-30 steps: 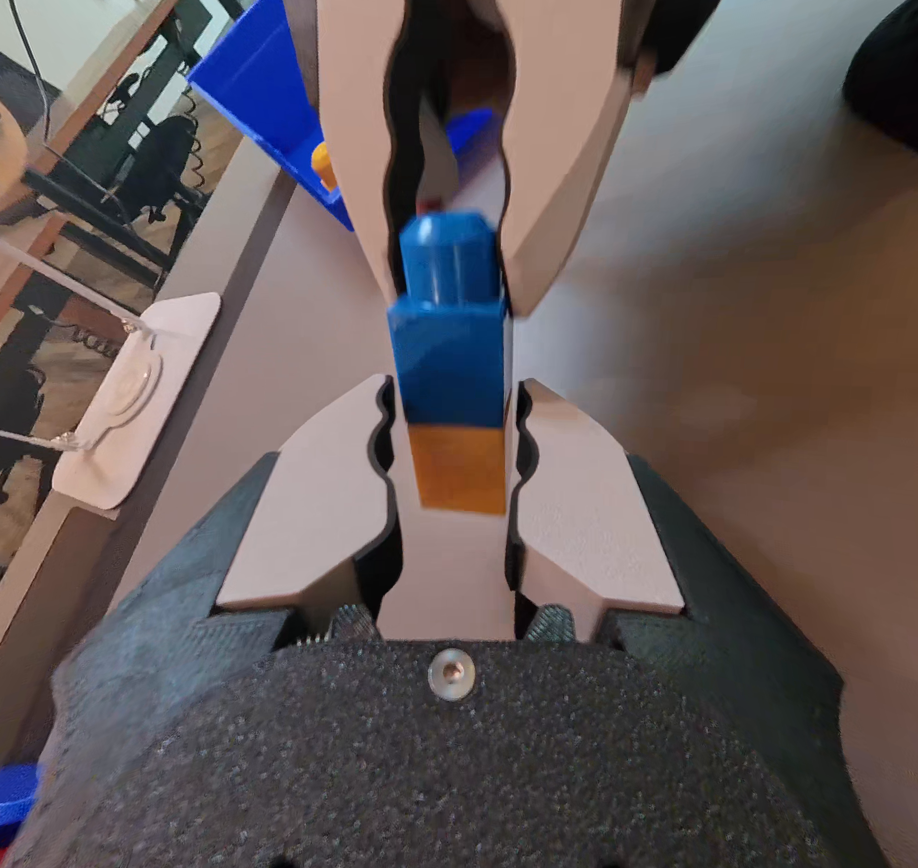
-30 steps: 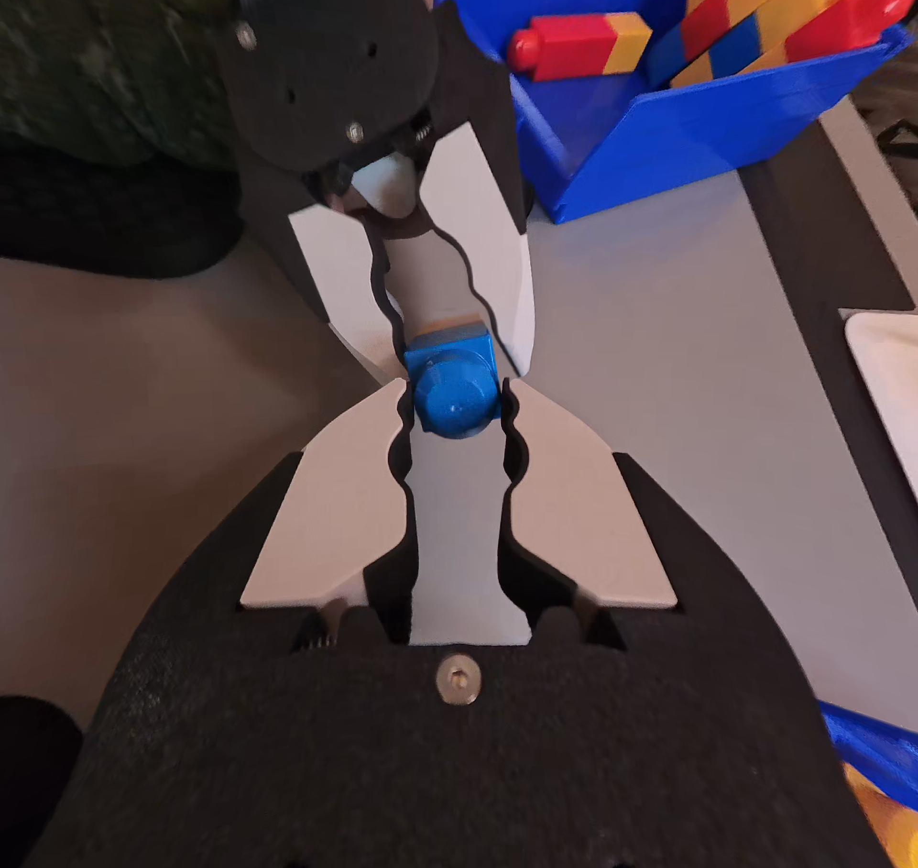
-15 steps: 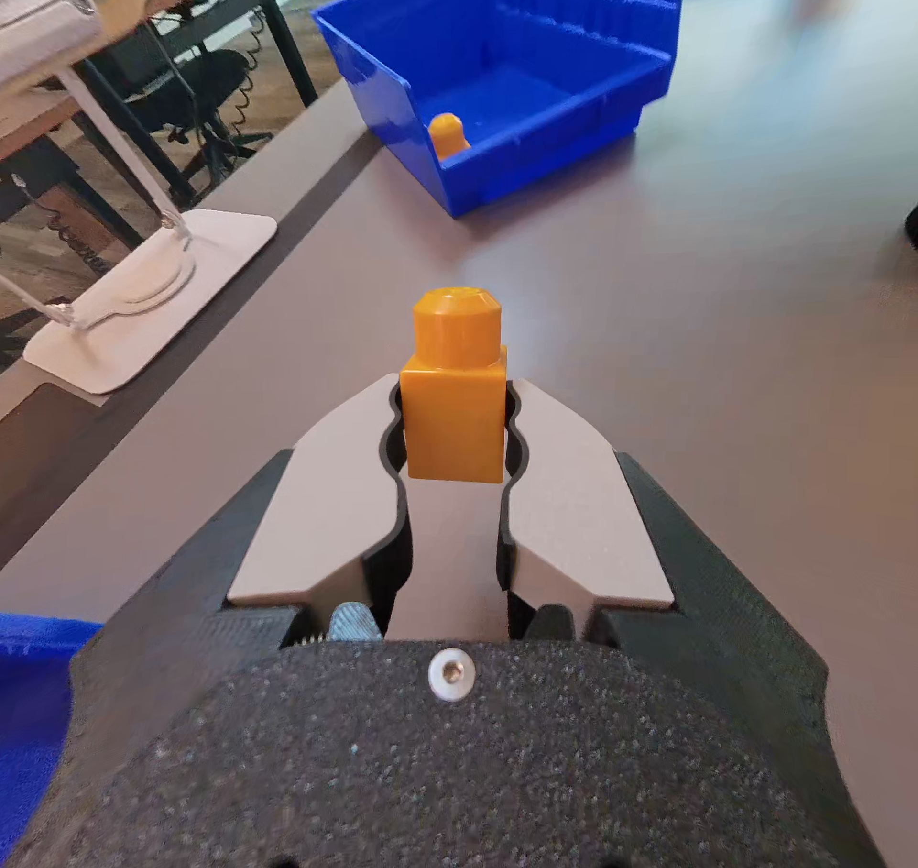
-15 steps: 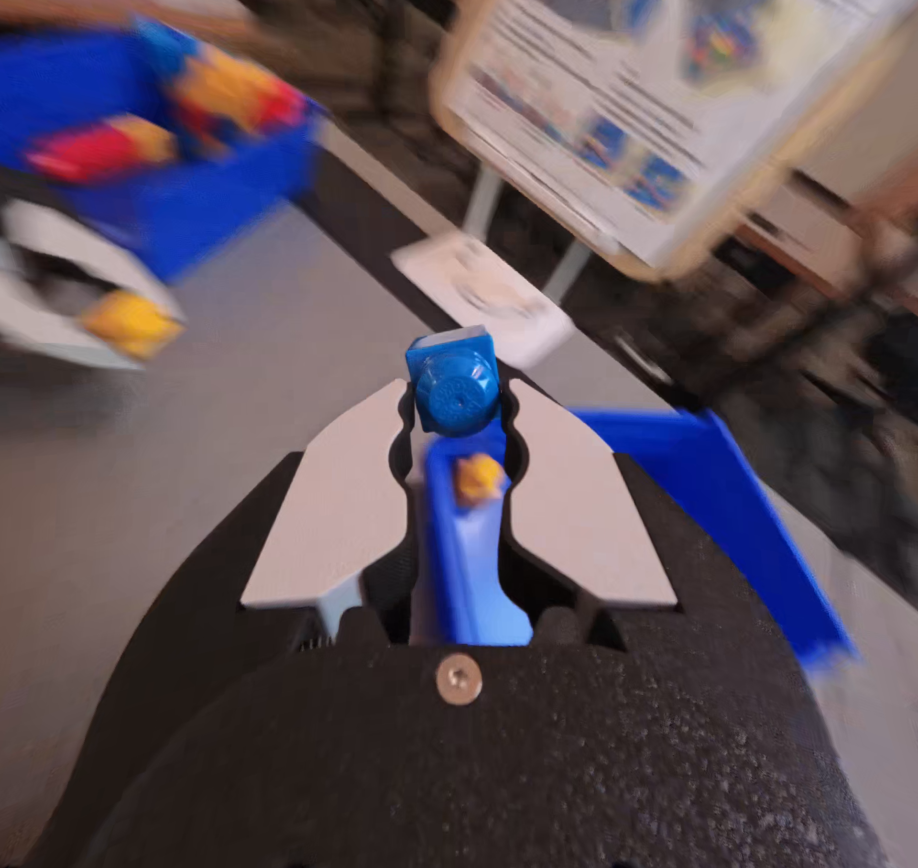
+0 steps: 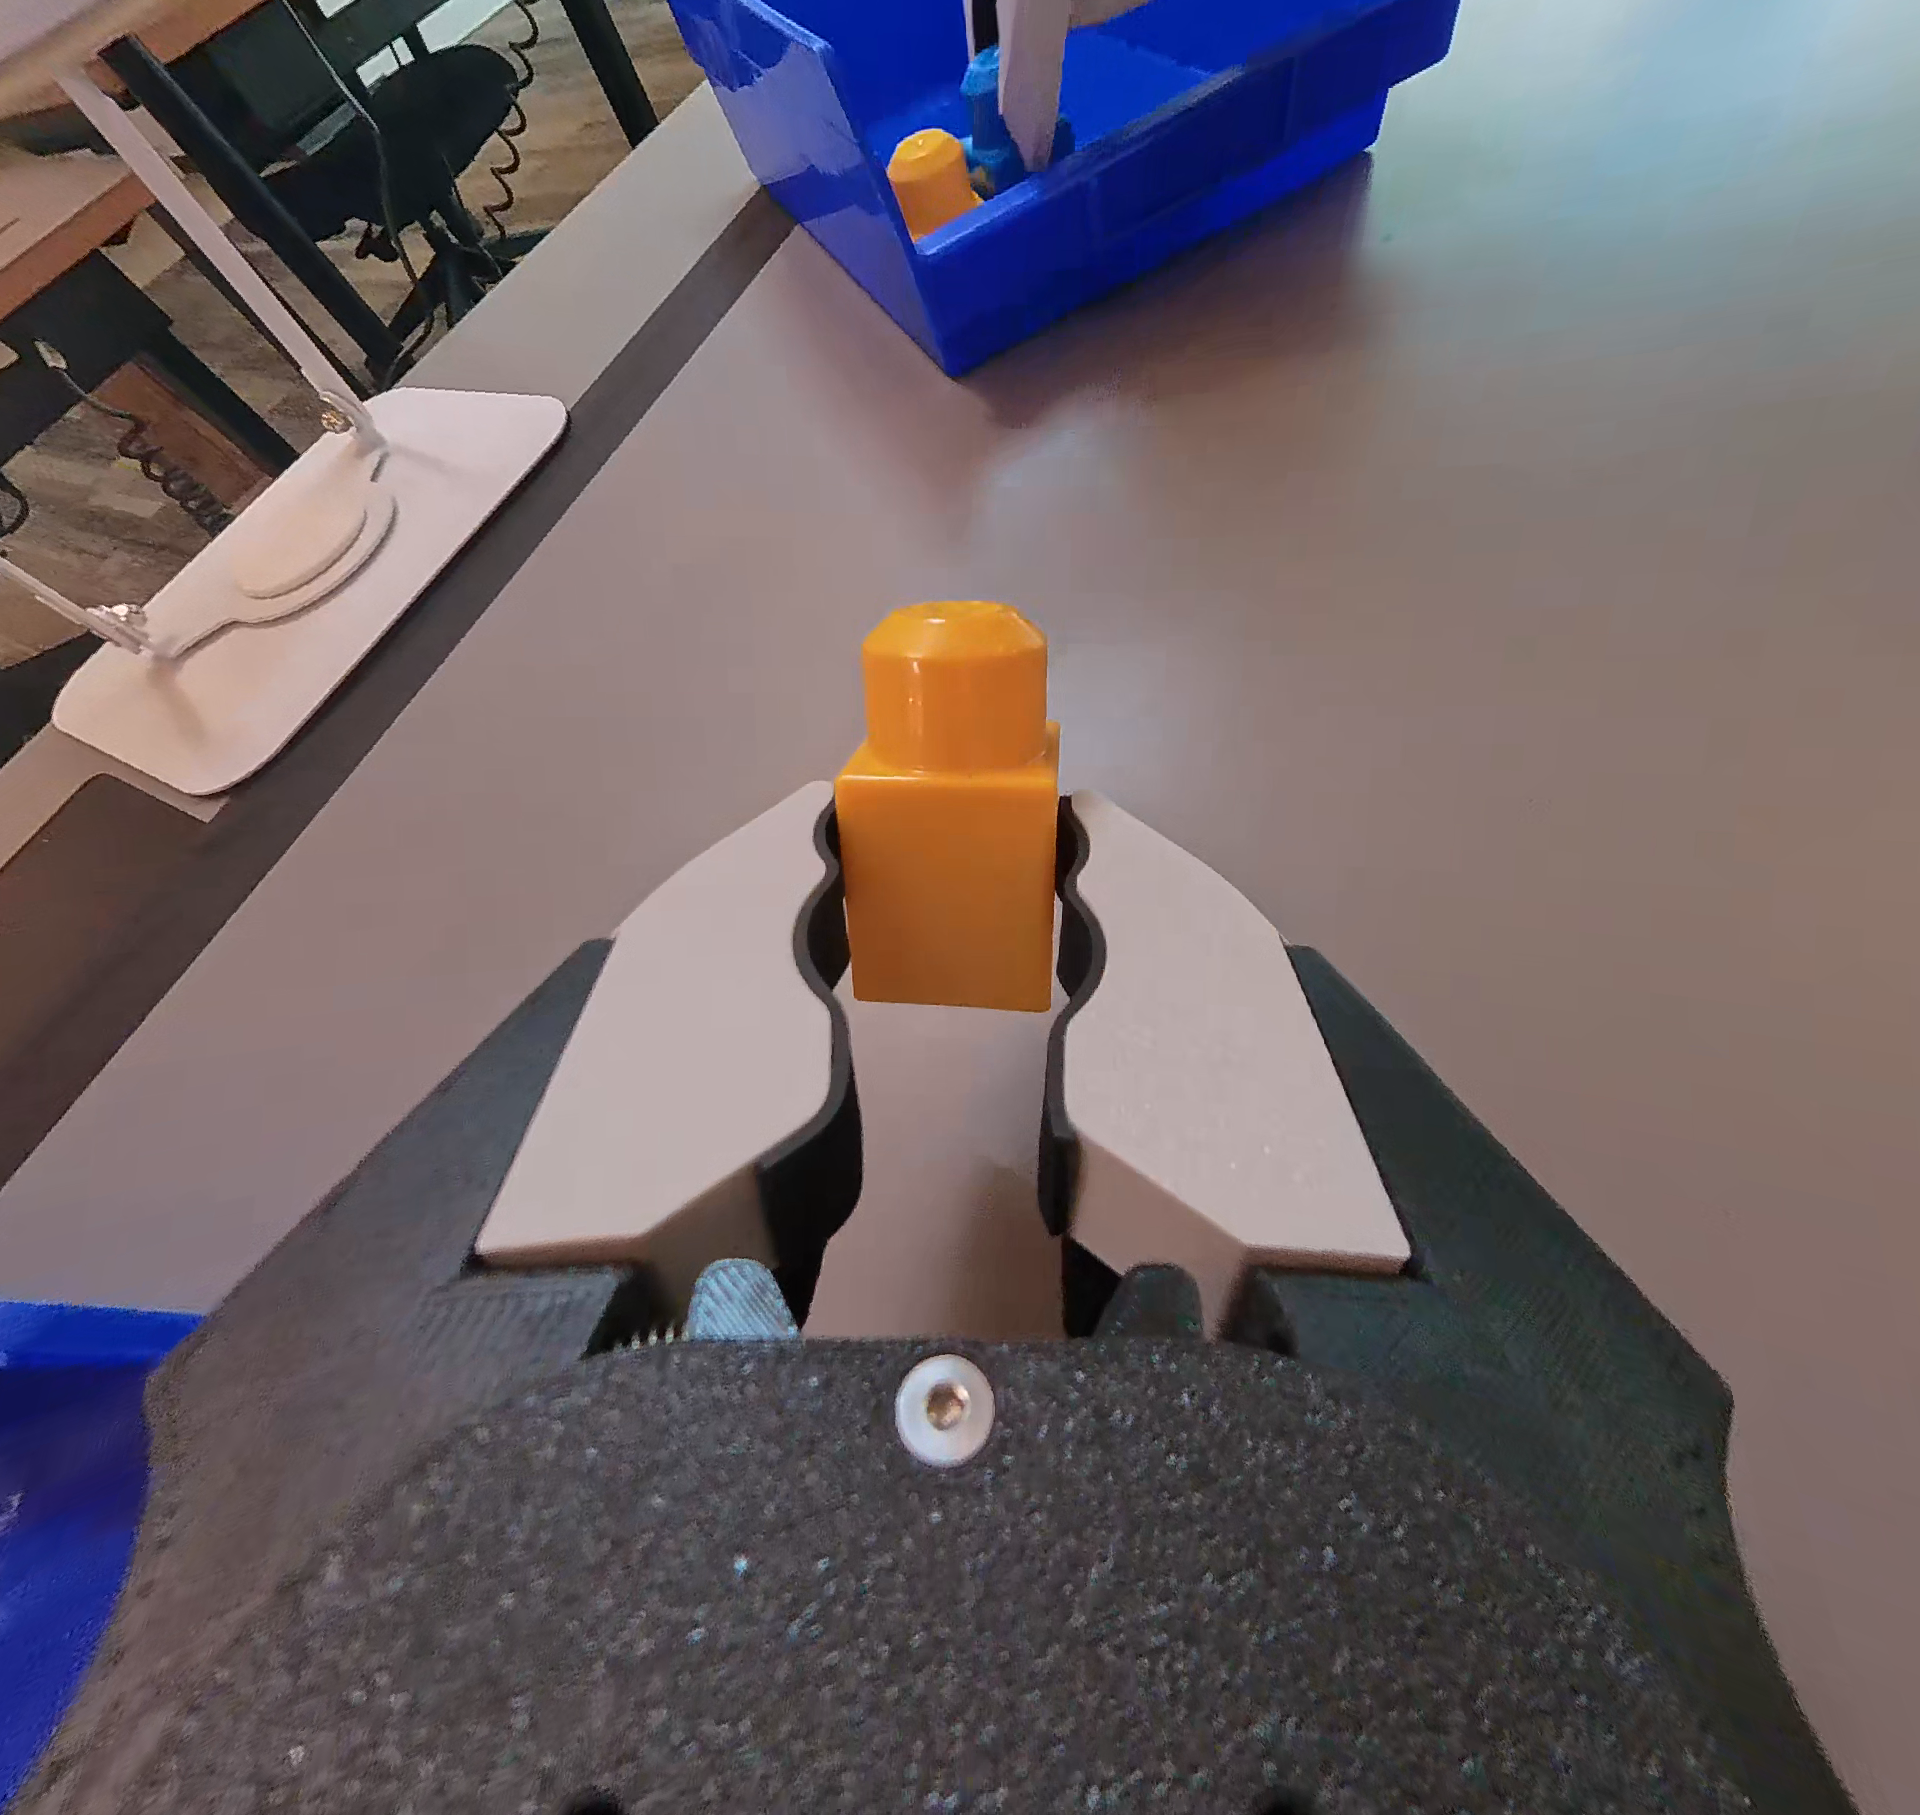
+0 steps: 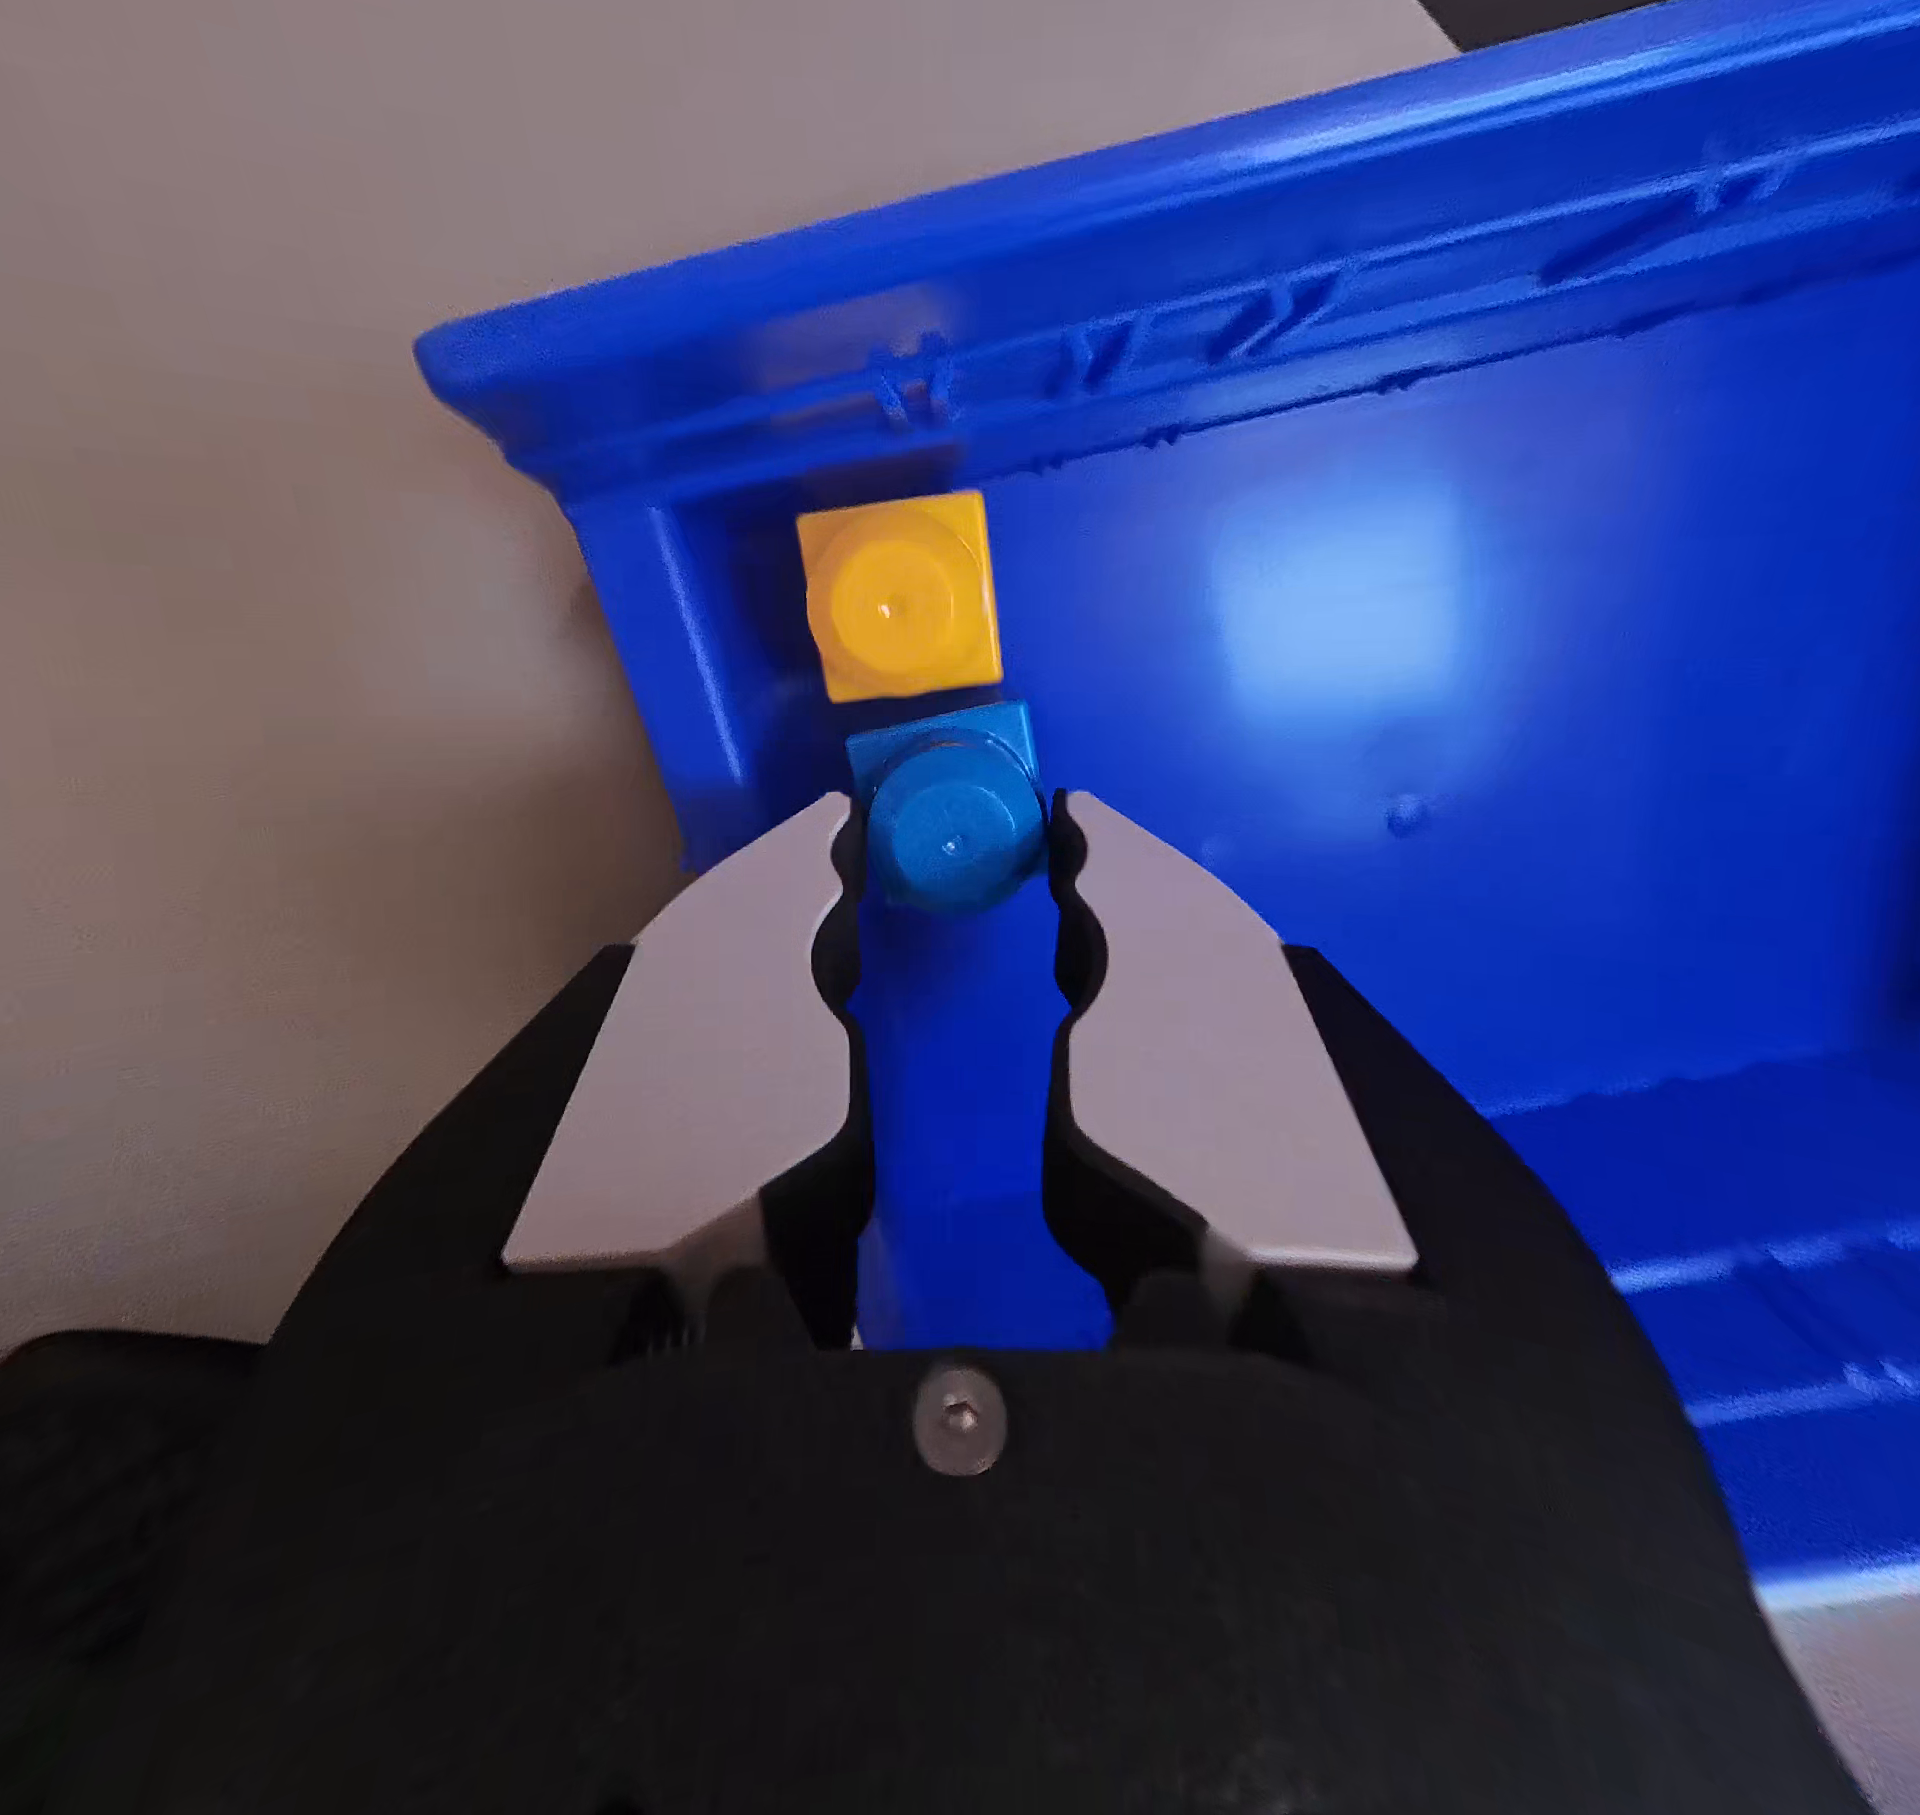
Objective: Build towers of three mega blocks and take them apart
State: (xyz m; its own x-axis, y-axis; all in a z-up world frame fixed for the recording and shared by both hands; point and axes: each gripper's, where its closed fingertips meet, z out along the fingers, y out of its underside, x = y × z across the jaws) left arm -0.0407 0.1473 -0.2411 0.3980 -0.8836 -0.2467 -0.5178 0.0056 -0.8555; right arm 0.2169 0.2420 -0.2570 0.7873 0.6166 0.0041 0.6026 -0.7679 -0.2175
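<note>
Reaching down into the blue bin (image 6: 1351, 394), the right gripper (image 6: 951, 815) has its fingers closed on a blue block (image 6: 951, 830), stud toward the camera, held just beside a yellow block (image 6: 899, 596) that stands in the bin's corner. Over the grey table (image 5: 1455, 726), the left gripper (image 5: 948, 830) pinches an orange block (image 5: 948, 882) by its sides, stud pointing away, well short of that same bin (image 5: 1143, 238).

From where I stand this looks like the taking-apart half: blocks going back into the bin one at a time.

The risk sits with the right side. The blue block hangs so close to the yellow one that letting go at a slight tilt could knock the neighbour over, or leave the blue piece leaning on it. A finger (image 5: 1023, 72) also reaches down near the bin wall; pulling out at an angle could catch the rim and drag the bin along the table. The orange block seems safe so long as the grip holds.
</note>
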